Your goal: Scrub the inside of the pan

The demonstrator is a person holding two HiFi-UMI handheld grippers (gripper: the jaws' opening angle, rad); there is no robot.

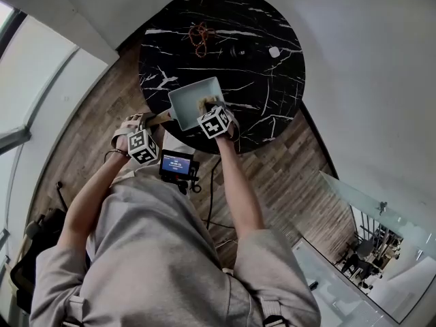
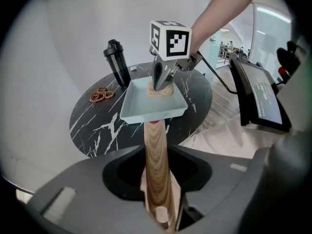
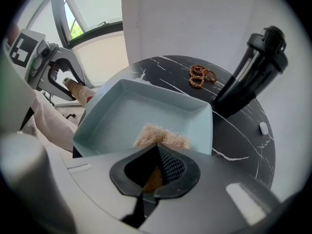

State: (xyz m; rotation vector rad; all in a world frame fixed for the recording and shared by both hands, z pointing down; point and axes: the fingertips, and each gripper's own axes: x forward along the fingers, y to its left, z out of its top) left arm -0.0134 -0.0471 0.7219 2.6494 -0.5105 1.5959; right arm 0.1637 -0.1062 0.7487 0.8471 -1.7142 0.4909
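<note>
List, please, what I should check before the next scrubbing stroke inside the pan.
1. The left gripper is shut on the wooden handle: ok.
2. The right gripper is shut on the scrub pad: ok.
3. The scrub pad sits down on the floor of the pan: ok.
4. The pan's base rests on the table: cannot tell.
5. The bottle and the beads stand apart from the pan: ok.

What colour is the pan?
Pale blue-green; the pan shows best in the right gripper view.
</note>
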